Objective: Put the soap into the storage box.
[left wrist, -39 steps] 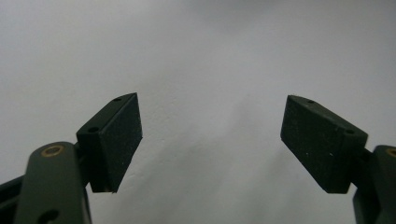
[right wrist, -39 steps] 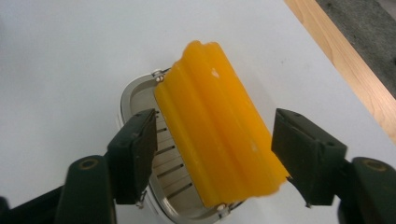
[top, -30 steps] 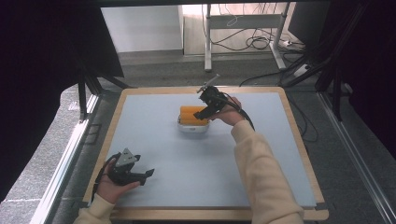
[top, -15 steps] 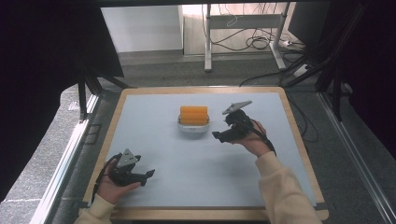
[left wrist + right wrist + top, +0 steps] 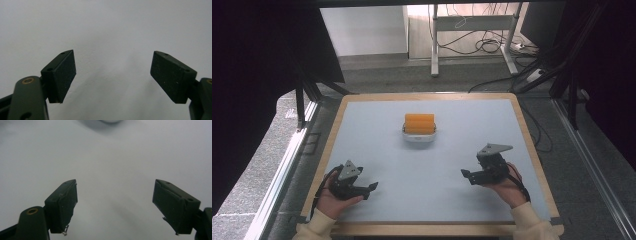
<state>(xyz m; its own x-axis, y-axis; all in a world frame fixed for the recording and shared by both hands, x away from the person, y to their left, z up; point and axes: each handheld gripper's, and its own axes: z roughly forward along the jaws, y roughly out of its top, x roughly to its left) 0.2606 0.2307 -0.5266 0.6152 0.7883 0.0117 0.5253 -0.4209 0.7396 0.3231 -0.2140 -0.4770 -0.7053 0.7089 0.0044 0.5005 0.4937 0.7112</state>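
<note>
An orange ridged block [image 5: 419, 123] sits in a small white dish [image 5: 419, 137] at the middle of the pale grey table top [image 5: 427, 165], toward the far side. My right gripper [image 5: 465, 175] rests near the front right of the table, well short of the dish, its jaws pointing left. In the right gripper view that gripper [image 5: 113, 202] is open with nothing between its pads, and the dish's rim [image 5: 111, 121] shows at the top edge. My left gripper [image 5: 373, 187] lies at the front left; the left gripper view has it [image 5: 112, 75] open over bare table.
A wooden rim [image 5: 432, 96] frames the table. Beyond the far edge are a metal stand [image 5: 472, 22] and loose cables [image 5: 484, 47] on the floor. Dark frame legs [image 5: 307, 92] stand at the left and right sides.
My right gripper left the dish with the orange block and drew back toward the front right of the table. The orange block stays in the dish. My left gripper has hardly moved.
</note>
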